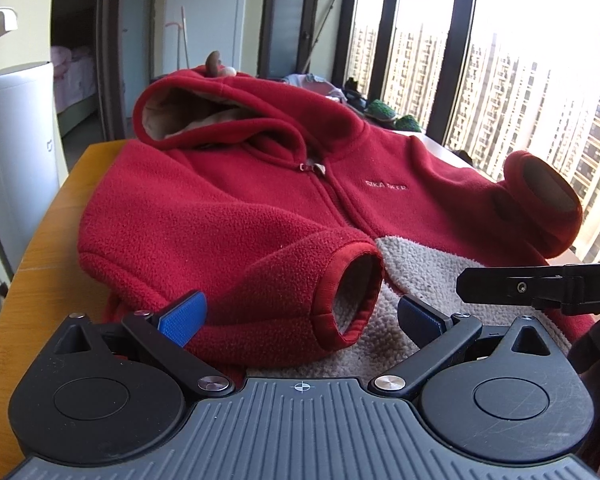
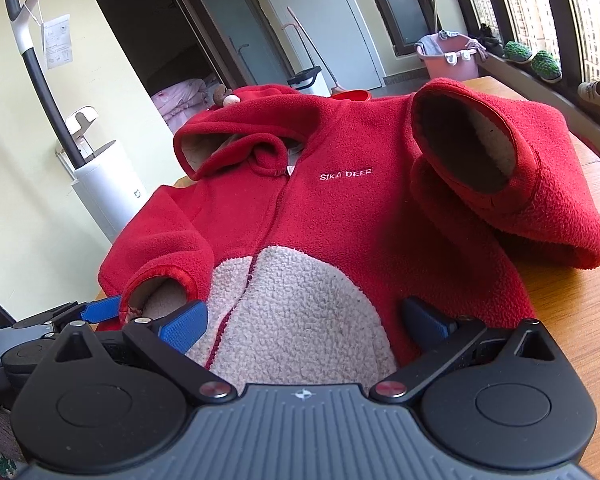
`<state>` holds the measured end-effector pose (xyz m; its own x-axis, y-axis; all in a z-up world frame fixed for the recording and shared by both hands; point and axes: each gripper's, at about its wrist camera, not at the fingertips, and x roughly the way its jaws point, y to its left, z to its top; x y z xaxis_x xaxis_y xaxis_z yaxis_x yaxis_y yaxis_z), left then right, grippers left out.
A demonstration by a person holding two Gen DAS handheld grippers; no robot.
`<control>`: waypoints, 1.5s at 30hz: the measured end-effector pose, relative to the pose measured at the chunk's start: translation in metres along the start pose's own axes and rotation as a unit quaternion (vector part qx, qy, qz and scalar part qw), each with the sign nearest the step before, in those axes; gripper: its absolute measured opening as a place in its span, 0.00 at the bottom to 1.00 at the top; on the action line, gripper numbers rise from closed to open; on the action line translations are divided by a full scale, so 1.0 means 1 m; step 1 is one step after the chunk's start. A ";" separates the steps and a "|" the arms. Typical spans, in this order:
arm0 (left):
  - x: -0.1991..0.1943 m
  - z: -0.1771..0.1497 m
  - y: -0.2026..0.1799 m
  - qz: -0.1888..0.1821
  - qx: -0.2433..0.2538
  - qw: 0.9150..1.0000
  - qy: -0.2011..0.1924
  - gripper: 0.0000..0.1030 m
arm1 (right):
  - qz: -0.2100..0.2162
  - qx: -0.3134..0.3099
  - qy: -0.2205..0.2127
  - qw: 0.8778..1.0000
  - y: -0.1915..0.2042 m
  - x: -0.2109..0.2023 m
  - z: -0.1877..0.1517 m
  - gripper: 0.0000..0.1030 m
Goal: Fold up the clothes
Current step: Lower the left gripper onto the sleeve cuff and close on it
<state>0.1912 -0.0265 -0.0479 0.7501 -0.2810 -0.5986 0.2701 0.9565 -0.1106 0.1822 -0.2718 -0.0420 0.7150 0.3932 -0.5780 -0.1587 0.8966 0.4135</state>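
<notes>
Fleece jacket [image 2: 340, 216]: soft, light, bulky; pinch at a sleeve cuff [image 1: 356, 296]. Left hand-held gripper [image 1: 300, 316] and right hand-held gripper [image 2: 304, 320] both released.

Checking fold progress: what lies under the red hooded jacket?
The red hooded jacket lies front up on the wooden table, bare wood showing left and right of it. Whatever is beneath its body is covered.
</notes>
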 end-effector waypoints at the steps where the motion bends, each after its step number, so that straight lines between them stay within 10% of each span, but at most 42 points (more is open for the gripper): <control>1: -0.001 -0.001 0.001 -0.002 -0.003 1.000 -0.001 1.00 | 0.000 -0.001 0.000 1.000 0.001 -0.001 -0.002 1.00; 12: -0.001 0.008 0.003 -0.005 -0.011 1.000 -0.011 1.00 | -0.022 -0.032 0.001 0.999 0.007 0.004 0.001 1.00; 18: -0.016 0.008 -0.003 0.086 0.094 0.991 -0.050 1.00 | -0.011 -0.018 -0.011 1.000 0.002 0.004 -0.004 1.00; 27: 0.005 -0.003 -0.022 0.075 0.173 0.982 -0.016 1.00 | 0.000 -0.007 -0.021 1.000 0.000 0.000 -0.009 1.00; 31: 0.013 0.009 -0.004 0.033 0.130 0.991 0.021 1.00 | 0.003 -0.004 -0.025 1.000 -0.001 -0.001 -0.010 1.00; 36: 0.003 0.019 -0.003 0.004 0.150 0.988 0.018 0.48 | 0.020 0.016 -0.036 0.999 -0.007 -0.005 -0.012 1.00; 45: -0.039 0.105 0.003 0.005 0.125 0.989 -0.073 0.17 | 0.021 0.017 -0.038 0.999 -0.008 -0.005 -0.012 1.00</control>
<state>0.2255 -0.0209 0.0583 0.8270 -0.2982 -0.4765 0.3906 0.9145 0.1056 0.1713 -0.2786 -0.0511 0.7585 0.4130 -0.5040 -0.1677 0.8712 0.4615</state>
